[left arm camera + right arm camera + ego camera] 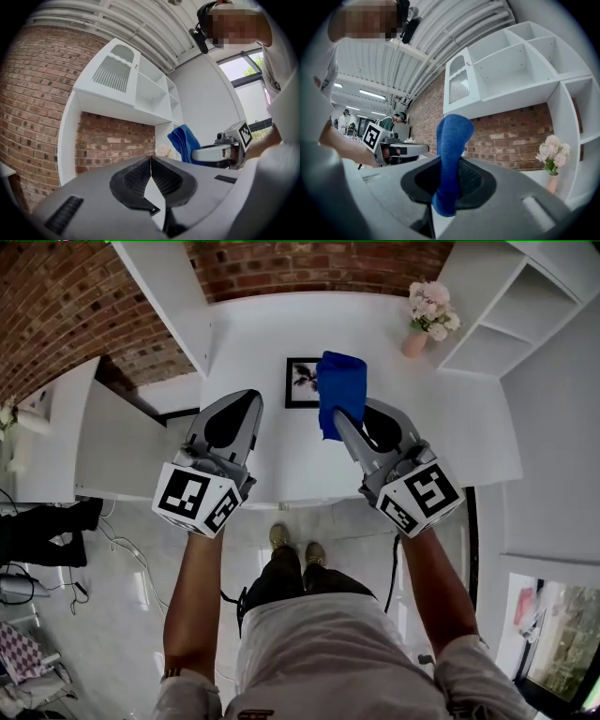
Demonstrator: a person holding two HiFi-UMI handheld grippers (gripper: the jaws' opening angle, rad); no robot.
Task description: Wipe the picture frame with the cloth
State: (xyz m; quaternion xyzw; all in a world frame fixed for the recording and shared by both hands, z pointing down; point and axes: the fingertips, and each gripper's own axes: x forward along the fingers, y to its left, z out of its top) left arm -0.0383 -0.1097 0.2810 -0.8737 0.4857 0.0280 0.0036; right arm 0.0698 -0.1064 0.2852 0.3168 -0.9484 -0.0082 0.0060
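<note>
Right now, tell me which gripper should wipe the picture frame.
Right. The right gripper is shut on the blue cloth, overlapping the picture frame in the head view; the left gripper is shut, empty.

Blue cloth (340, 390); black picture frame (302, 382); red brick wall (309, 268); white table (253, 343).
</note>
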